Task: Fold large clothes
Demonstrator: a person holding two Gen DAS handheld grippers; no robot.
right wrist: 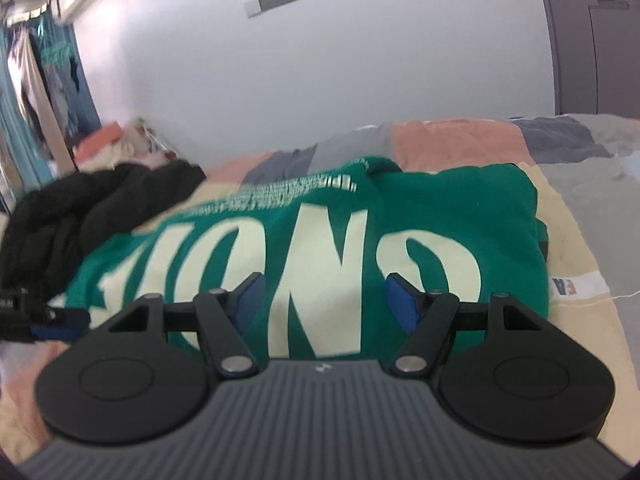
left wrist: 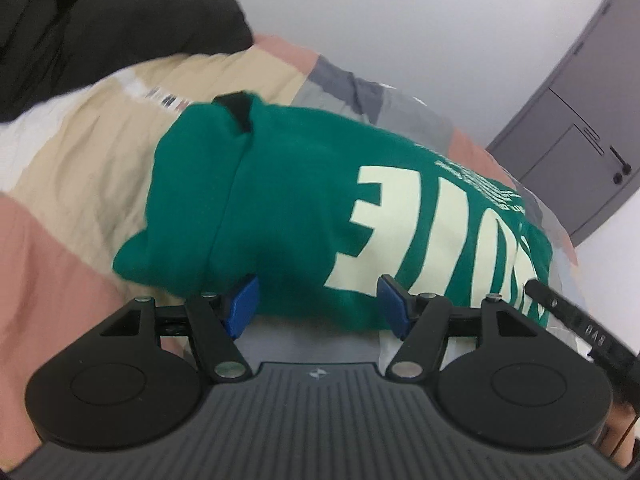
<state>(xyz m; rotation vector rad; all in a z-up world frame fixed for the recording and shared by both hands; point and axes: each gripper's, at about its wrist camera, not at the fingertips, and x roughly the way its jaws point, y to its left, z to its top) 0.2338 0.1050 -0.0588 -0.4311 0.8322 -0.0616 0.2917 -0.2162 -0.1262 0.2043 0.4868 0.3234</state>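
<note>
A green sweatshirt [left wrist: 288, 208] with large cream letters lies folded into a compact block on the patchwork bed cover [left wrist: 80, 176]. My left gripper [left wrist: 318, 304] is open, its blue pads at the garment's near edge, holding nothing. In the right wrist view the same sweatshirt [right wrist: 440, 216] lies letters up. My right gripper [right wrist: 324, 300] is open just above its near edge, empty. The other gripper's tip [right wrist: 40, 320] shows at the left edge there, and the right one's tip [left wrist: 560, 308] shows at the right of the left wrist view.
A black padded jacket [left wrist: 100, 36] lies heaped on the bed beyond the sweatshirt, also in the right wrist view [right wrist: 80, 216]. A grey wardrobe [left wrist: 580, 120] stands by the white wall. Clothes hang at the far left [right wrist: 36, 80].
</note>
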